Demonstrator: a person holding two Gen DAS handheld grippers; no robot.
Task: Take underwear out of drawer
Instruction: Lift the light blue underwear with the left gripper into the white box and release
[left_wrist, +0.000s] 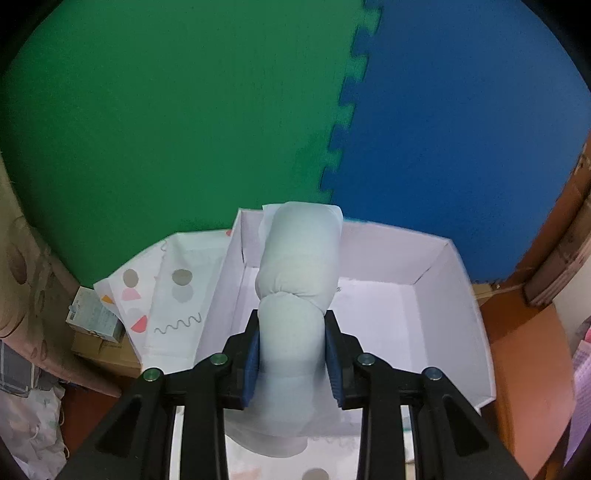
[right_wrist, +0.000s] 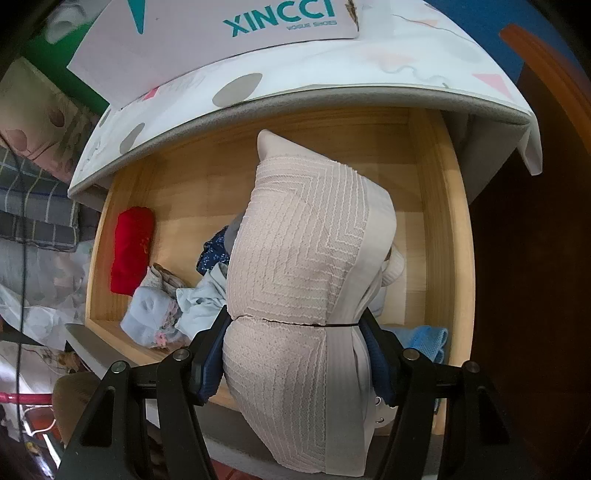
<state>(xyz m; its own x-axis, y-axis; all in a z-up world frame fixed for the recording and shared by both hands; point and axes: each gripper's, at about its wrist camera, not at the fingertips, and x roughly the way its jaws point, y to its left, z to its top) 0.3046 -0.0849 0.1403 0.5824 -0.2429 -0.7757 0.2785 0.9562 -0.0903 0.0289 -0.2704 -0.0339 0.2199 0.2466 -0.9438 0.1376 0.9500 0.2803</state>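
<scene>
Over open white cardboard box (left_wrist: 436, 266): left claw (left_wrist: 291, 354) clenched on pale-blue rolled underwear (left_wrist: 295, 295); above wooden drawer (right_wrist: 436, 229), right claw (right_wrist: 299, 350) clamping beige ribbed bundle (right_wrist: 303, 240)

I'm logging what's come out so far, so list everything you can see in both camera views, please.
Pale roll: one, light grey-blue, held over the box.
Box: one, white, open, on the patterned top.
Floor mats: two, green and blue.
Drawer: one, wooden, open.
Beige garment: one, textured, held over the drawer.
Red roll: one, drawer's left side.
Blue clothes: several, drawer's front.
Box lid: one, white, teal lettering, on top.
Left gripper: shut on the pale roll.
Right gripper: shut on the beige garment.
</scene>
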